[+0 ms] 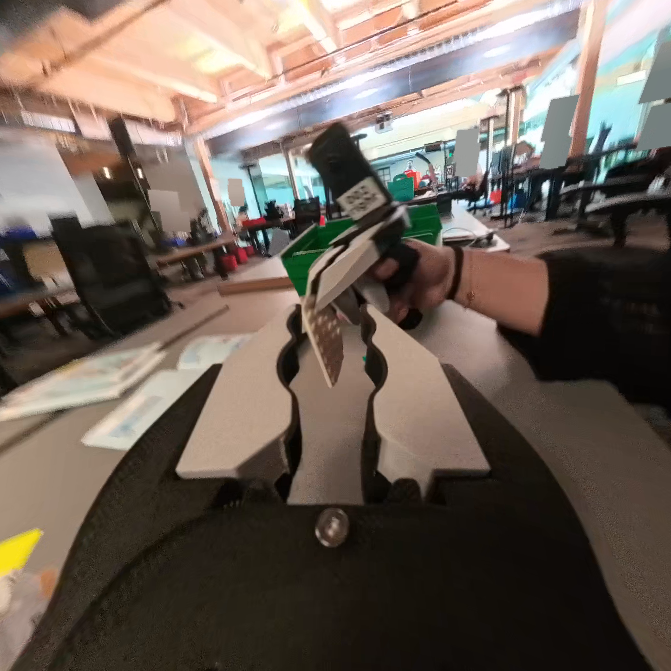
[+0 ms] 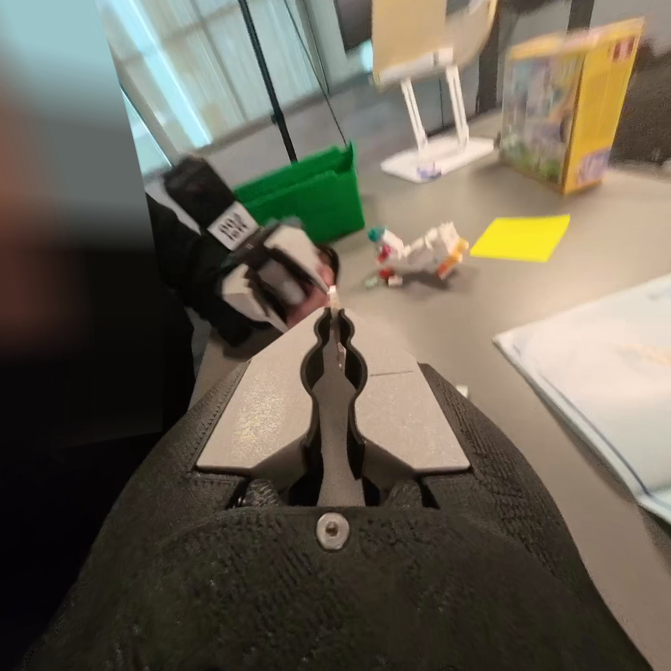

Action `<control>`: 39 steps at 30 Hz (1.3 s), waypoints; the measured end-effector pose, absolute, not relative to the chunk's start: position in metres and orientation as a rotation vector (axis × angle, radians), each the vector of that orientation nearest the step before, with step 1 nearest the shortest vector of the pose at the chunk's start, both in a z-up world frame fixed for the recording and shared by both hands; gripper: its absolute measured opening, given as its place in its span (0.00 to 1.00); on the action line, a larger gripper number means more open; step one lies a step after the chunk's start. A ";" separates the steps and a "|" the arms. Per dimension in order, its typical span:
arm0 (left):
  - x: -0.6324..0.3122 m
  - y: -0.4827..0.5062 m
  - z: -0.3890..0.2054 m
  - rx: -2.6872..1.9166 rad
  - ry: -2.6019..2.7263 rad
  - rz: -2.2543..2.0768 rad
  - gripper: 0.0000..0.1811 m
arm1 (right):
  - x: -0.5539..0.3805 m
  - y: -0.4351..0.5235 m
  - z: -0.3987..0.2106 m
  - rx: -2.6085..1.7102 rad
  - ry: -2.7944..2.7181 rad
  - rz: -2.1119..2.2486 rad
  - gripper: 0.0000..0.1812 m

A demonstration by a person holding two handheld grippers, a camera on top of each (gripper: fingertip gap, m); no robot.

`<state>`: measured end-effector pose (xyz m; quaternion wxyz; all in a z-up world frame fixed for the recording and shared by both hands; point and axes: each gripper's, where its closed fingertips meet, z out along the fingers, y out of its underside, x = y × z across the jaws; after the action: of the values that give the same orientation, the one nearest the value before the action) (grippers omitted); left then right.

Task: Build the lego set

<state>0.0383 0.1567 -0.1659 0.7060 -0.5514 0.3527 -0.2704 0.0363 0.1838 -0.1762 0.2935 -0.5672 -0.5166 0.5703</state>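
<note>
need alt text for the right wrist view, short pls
The right hand-held gripper pinches a thin flat plate edge-on between its grey fingers, above a grey table. The left hand-held gripper meets it from the left. Behind lie a small white lego model, a yellow sheet, a green bin and a yellow box.

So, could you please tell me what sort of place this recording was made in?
Probably a large open workshop or lab: exposed ceiling beams overhead, rows of work tables with chairs and green bins behind. The near table holds a half-built lego model and its box.
</note>
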 end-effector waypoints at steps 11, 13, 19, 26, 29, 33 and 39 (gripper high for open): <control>0.081 0.082 -0.175 -0.889 1.167 -0.499 0.03 | 0.074 0.161 -0.272 -2.288 -2.652 0.784 0.02; 0.081 0.082 -0.176 -0.893 1.170 -0.500 0.02 | 0.072 0.170 -0.276 -2.314 -2.708 0.606 0.02; 0.081 0.086 -0.180 -0.919 1.183 -0.502 0.02 | 0.053 0.184 -0.286 -2.157 -2.670 0.389 0.10; 0.078 0.092 -0.176 -0.941 1.135 -0.511 0.02 | 0.017 0.228 -0.211 -1.711 -1.829 0.609 0.17; 0.072 0.102 -0.171 -0.971 1.068 -0.505 0.02 | 0.039 0.258 -0.142 -1.348 -1.233 0.601 0.14; 0.061 0.117 -0.165 -1.022 0.965 -0.481 0.01 | 0.104 0.265 -0.117 -1.079 -0.822 0.362 0.10; 0.050 0.128 -0.161 -1.060 0.887 -0.473 0.01 | 0.154 0.279 -0.126 -1.054 -0.631 0.110 0.00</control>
<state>0.0498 0.1282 -0.1609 0.7447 -0.4842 0.4053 -0.2161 0.1544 0.2792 -0.1265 0.8157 -0.4944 -0.2960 0.0514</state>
